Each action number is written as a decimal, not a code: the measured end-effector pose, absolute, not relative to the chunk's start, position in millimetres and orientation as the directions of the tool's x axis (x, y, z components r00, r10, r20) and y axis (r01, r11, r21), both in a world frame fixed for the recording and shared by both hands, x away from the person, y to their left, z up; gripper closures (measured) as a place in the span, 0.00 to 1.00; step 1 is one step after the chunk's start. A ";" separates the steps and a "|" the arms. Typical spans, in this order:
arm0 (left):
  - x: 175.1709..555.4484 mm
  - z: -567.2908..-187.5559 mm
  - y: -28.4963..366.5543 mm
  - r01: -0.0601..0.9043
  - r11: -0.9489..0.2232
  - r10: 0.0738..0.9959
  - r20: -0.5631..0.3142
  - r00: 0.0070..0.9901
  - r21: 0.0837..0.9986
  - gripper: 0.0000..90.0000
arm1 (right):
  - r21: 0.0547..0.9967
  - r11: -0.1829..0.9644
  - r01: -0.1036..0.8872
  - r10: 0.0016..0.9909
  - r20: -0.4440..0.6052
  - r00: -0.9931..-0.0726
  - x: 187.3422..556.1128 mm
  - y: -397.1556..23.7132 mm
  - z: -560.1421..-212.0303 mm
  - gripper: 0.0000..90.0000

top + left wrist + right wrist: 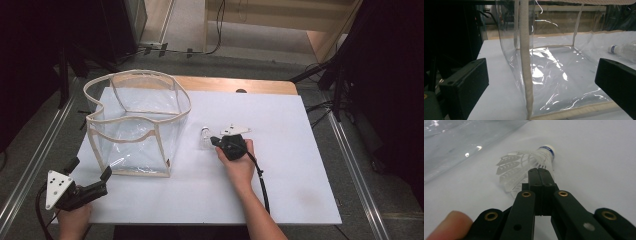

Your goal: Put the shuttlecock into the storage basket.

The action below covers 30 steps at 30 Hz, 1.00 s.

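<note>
White board (300, 165) on a wooden table, dark room around. Shuttlecock (526, 167) lying on its side beside the clear bag (135, 125), white skirt, blue-banded cork. Right gripper (541, 176) jaws closed, tips at its skirt. Left gripper (90, 175) jaws wide, empty.

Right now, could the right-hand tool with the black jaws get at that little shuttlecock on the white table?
Probably yes. The right gripper sits right at the shuttlecock with nothing between them, but its jaws are shut, so they would likely need to open first.
</note>
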<state>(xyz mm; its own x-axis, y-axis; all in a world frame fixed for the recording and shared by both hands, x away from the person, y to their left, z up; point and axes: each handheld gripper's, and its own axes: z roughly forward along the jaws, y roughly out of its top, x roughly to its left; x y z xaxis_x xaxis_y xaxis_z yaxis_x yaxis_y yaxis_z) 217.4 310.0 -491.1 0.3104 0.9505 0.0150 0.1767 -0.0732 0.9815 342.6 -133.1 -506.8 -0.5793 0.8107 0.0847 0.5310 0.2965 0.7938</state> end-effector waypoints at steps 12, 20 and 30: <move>217.5 -491.2 309.8 0.177 -0.081 0.950 0.023 0.311 0.981 0.00 | 0.791 0.270 0.548 0.840 0.085 -0.536 373.2 -158.5 -505.5 0.98; 217.6 -491.3 309.5 0.177 -0.086 0.950 0.027 0.312 0.981 0.00 | 0.793 0.270 0.546 0.843 0.080 -0.532 401.9 -161.4 -495.7 0.98; 217.8 -491.2 309.7 0.176 -0.085 0.949 0.026 0.313 0.981 0.00 | 0.806 0.259 0.533 0.857 0.063 -0.511 411.2 -165.3 -487.6 0.98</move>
